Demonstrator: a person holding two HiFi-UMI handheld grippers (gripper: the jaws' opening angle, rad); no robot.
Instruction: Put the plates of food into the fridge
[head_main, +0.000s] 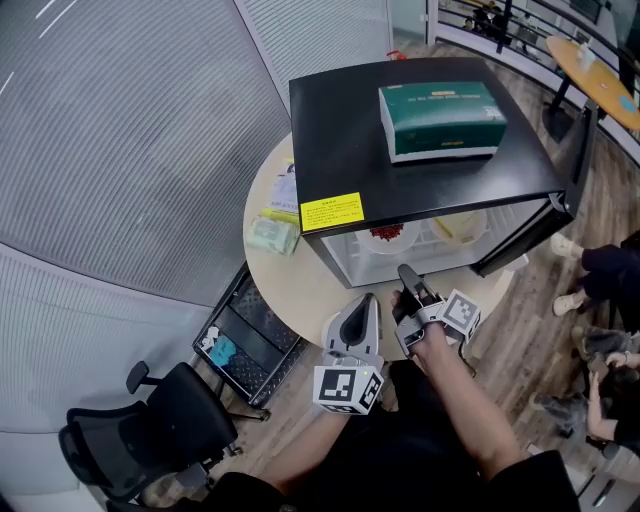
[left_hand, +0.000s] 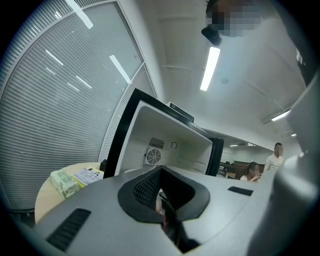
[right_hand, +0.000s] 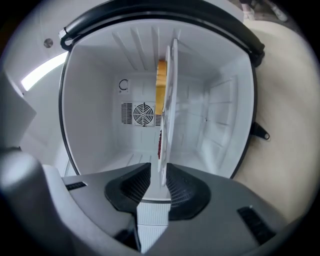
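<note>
The plate (right_hand: 171, 110) already rests inside the fridge (head_main: 330, 120), so the right gripper (right_hand: 153, 186) has its fingers apart, flanking the rim without pressing. The spare left gripper (left_hand: 161, 197) waits outside the fridge, fingers together.

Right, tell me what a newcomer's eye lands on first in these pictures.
The black mini fridge on the round table stands out first, with its door swung open and a green box lying on top. Inside it are red food and yellow food on plates. In the right gripper view, the right gripper has its jaws apart, with the rim of a white plate between them.
</note>
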